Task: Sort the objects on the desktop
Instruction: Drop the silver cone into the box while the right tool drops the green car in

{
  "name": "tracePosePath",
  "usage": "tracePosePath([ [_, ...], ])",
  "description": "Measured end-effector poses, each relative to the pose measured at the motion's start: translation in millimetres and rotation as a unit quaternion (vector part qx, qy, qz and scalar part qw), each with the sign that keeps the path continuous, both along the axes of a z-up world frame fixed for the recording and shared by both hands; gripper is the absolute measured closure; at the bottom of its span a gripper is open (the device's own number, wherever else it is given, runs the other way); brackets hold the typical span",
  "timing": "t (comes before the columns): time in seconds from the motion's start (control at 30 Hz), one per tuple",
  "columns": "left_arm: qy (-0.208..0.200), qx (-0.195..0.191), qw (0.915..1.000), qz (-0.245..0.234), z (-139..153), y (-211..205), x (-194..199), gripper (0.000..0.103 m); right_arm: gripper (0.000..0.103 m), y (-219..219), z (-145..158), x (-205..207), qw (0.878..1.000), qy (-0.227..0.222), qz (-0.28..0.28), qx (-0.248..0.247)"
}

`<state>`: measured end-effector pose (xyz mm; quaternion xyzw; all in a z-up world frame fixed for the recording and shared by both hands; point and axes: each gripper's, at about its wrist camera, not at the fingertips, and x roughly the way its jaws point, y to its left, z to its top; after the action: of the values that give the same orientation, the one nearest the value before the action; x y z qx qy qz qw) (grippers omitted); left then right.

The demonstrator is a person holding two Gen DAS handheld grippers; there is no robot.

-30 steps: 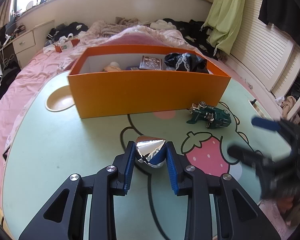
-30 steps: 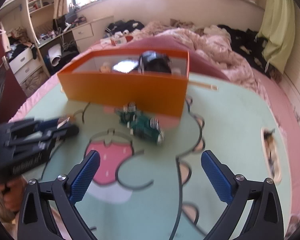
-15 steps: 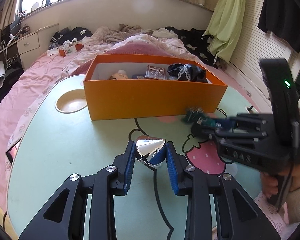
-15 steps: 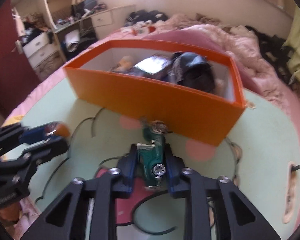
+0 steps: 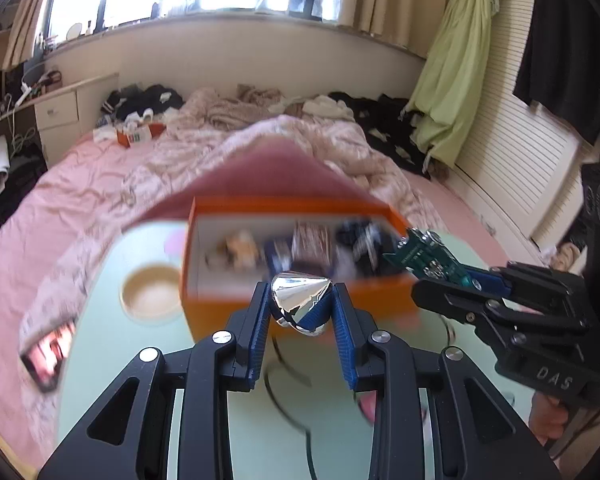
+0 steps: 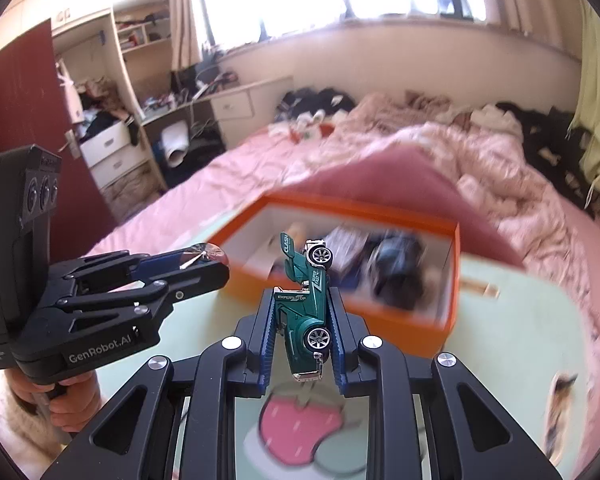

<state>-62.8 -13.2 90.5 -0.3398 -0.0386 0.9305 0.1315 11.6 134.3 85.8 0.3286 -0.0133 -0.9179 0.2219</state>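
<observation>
At frame centre, the left gripper point(image 5: 300, 308) is clamped on a shiny silver cone-shaped object point(image 5: 300, 298); the right gripper point(image 6: 302, 330) grips a green toy car point(image 6: 306, 312). Behind both sits the open orange cardboard box point(image 6: 452, 276), its blurred contents probably dark cloth.

Two black tools appear, the left tool point(image 5: 301, 312) and the right tool point(image 6: 300, 330), each with two blue-padded fingers. One shiny silver cone point(image 5: 300, 304) and one green toy car point(image 6: 306, 308) make up the held items, one per tool. One orange box point(image 5: 300, 236) stands on the single green counter point(image 5: 112, 344) beside one round tan dish point(image 5: 150, 294); the box holds several items (too blurred to count exactly), and one bed point(image 5: 100, 184) lies beyond.
</observation>
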Motion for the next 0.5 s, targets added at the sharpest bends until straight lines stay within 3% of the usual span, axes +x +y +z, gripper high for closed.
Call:
tracePosePath([
  [0.1, -0.011, 0.017, 0.9998, 0.007, 10, -5, -33, 0.071, 0.08, 5, 5, -27, 1.0, -0.002, -0.021, -0.009],
  [0.2, -0.035, 0.059, 0.9977, -0.005, 6, -13, -63, 0.07, 0.08, 9, -2, -59, 0.998, -0.024, -0.045, -0.04],
  [0.3, -0.075, 0.07, 0.9947, -0.011, -9, -15, -81, 0.041, 0.076, 10, -14, -80, 0.996, -0.051, -0.047, -0.062],
  [0.4, -0.064, 0.074, 0.9952, 0.003, -19, -21, -72, 0.038, 0.059, 12, -17, -75, 0.994, -0.052, -0.052, -0.082],
  [0.5, -0.052, 0.109, 0.9927, -0.003, -23, -37, -55, 0.034, 0.057, 14, -12, -58, 0.995, -0.036, -0.056, -0.08],
])
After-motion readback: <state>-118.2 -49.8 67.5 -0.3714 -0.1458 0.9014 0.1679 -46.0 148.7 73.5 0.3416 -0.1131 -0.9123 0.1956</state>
